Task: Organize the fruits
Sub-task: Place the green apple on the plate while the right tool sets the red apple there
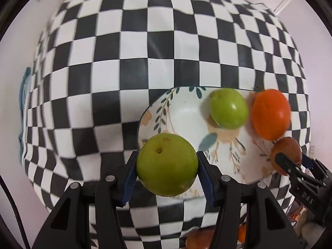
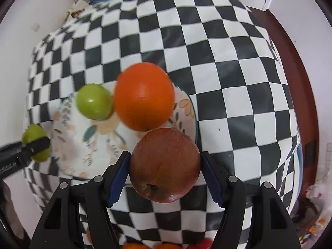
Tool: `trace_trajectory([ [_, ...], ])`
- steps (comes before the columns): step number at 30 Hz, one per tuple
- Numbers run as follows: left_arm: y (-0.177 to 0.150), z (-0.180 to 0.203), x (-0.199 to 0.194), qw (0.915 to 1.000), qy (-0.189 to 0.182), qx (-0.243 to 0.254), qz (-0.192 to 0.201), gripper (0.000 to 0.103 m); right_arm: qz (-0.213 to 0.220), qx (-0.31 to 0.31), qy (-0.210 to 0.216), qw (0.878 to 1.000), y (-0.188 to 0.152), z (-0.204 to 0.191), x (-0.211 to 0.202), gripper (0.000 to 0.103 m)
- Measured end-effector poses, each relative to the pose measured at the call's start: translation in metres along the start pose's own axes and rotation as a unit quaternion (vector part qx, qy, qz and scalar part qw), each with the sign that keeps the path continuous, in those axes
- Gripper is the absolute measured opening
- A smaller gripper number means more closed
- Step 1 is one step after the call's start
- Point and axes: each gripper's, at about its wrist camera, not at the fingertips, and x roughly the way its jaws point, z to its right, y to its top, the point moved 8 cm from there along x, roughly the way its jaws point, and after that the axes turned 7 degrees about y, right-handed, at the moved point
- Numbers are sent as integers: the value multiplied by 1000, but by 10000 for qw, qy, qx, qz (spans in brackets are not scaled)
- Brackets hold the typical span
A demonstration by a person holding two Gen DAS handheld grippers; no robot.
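Your left gripper is closed on a green apple, its blue pads pressing the fruit's two sides at the widest part. That grip keeps a round, smooth fruit from rolling out. The apple hangs over the near left rim of the floral plate.

Your right gripper clamps a red apple the same way, jaws spread about as wide as the fruit, stem end turned toward the camera. It sits at the plate's near right edge, apparently touching or just in front of the orange.

The plate rests on the checkered cloth and serves as the collecting place. A second, smaller green apple and the orange lie on its far side, close together and possibly touching. This leaves the near half bare, which is probably why both grippers come in from the near side.

Judging from this, two fruits are placed and two are about to be set down. More fruit shows blurred at the bottom edge of both views, so more is probably left to move. Release over bare plate, since a fruit dropped against another may roll.
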Motion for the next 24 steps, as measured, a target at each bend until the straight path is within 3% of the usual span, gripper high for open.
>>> trace_trajectory([
  [6, 12, 0, 29, 9992, 38, -18, -403, 52, -64, 111, 90, 9999, 12, 7, 4, 72],
  [12, 9, -2, 31, 9987, -74, -123, -497, 52, -22, 337, 297, 9990, 20, 19, -8, 90],
  [14, 7, -3, 32, 9983, -211, -141, -520, 62, -3, 397, 354, 9986, 18, 19, -13, 94],
  [15, 14, -1, 34, 9984, -245, -157, -494, 81, 5, 421, 380, 9984, 17, 19, -15, 94],
  [16, 14, -2, 31, 9987, -234, -174, -425, 88, 9, 448, 380, 9983, 17, 20, -17, 94],
  [22, 15, -14, 0, 9996, -128, -225, -63, 88, 158, 306, 166, 9993, 7, 13, -29, 95],
  [24, 11, -18, -13, 9997, -48, -215, 72, 88, 236, 219, -15, 9995, 4, 9, -35, 100],
])
